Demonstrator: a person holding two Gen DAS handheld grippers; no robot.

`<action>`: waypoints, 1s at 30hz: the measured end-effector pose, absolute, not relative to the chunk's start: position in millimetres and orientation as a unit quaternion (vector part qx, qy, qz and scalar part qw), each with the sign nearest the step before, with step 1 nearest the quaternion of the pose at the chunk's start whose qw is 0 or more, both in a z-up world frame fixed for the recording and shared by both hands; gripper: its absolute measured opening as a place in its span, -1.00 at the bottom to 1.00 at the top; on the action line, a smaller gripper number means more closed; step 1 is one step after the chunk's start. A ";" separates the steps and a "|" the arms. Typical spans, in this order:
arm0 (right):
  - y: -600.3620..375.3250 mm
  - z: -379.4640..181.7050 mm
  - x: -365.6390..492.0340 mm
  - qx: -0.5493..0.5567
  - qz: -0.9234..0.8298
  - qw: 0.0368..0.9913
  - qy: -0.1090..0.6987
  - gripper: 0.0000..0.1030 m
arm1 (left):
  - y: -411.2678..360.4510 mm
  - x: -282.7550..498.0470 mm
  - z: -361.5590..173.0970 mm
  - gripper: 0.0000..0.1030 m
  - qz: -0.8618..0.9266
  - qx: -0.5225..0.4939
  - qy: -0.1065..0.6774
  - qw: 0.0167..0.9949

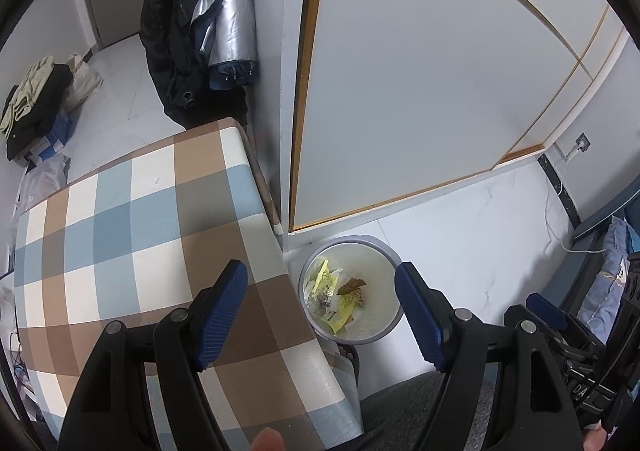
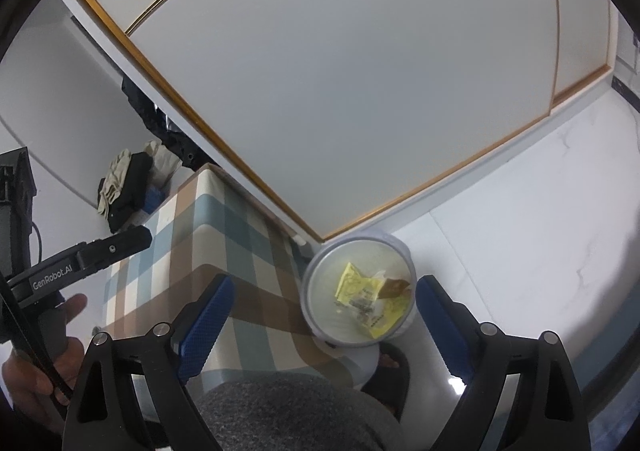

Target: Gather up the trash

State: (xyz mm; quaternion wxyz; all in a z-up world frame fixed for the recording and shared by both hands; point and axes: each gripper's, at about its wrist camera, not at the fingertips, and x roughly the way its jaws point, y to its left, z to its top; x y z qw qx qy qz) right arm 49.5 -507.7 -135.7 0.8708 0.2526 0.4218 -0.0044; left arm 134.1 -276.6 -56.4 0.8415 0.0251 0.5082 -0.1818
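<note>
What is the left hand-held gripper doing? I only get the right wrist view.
Observer: The left hand-held gripper is open, with nothing between its pads.
Operator: What hangs beyond the table?
Observer: A silver umbrella, folded, beside a dark coat.
Operator: Any wiring near the bin?
Observer: A white cable drops from a wall socket, well to the right of the bin.

Yellow wrappers [image 1: 334, 305] and brown scraps [image 1: 352, 285] lie in the grey floor bin [image 1: 384, 247].
</note>
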 end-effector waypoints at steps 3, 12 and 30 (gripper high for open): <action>-507.2 -135.6 49.3 0.251 -0.005 0.871 0.422 0.80 | -276.7 133.4 -57.7 0.42 -0.184 0.026 0.510 0.840; -506.7 -135.4 49.1 0.250 -0.008 0.872 0.422 0.80 | -279.5 133.5 -63.0 0.42 -0.189 0.039 0.513 0.836; -508.5 -136.3 50.0 0.252 -0.004 0.869 0.427 0.80 | -280.1 131.1 -62.0 0.42 -0.195 0.044 0.504 0.840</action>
